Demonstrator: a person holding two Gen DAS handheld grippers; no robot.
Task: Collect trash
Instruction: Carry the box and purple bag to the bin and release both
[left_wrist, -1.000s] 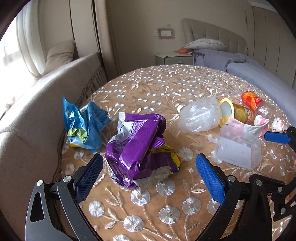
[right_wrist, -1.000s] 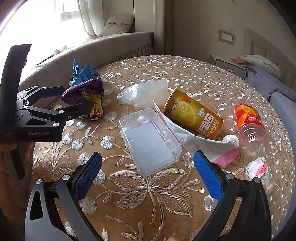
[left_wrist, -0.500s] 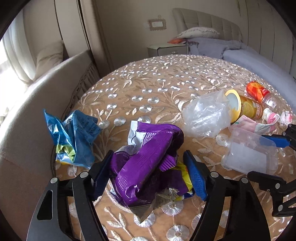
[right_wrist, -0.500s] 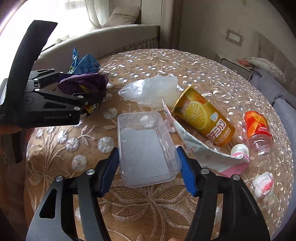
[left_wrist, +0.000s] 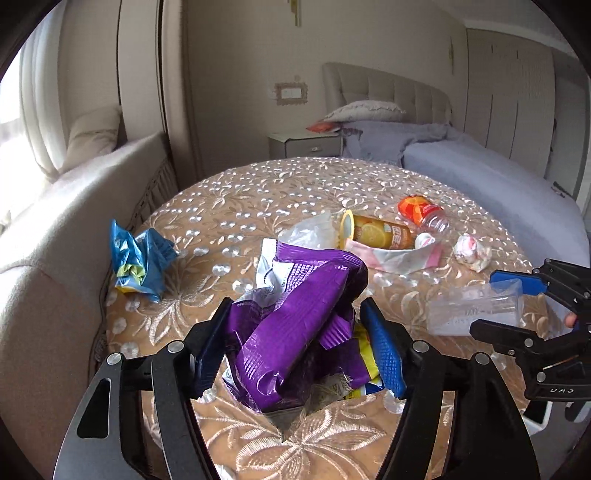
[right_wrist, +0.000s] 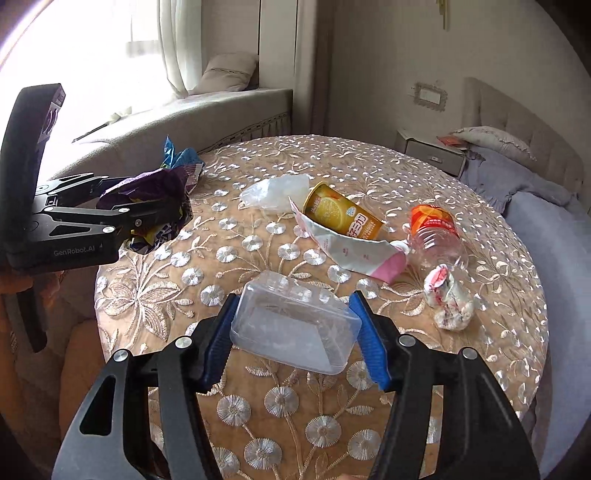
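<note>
The left gripper's (left_wrist: 297, 345) fingers clamp the purple wrapper (left_wrist: 295, 328) at lower center, the right gripper's (right_wrist: 293, 338) fingers clamp the clear tray (right_wrist: 295, 326) above the surface (right_wrist: 295, 417), with bare cloth toward its near edge.

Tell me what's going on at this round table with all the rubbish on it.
A person is clearing trash with two handheld grippers. The left gripper is shut on a crumpled purple snack bag, and the right gripper is shut on a clear plastic box, tilted off the embroidered tablecloth. A blue wrapper, orange paper cup and plastic bottle lie uncollected.
</note>
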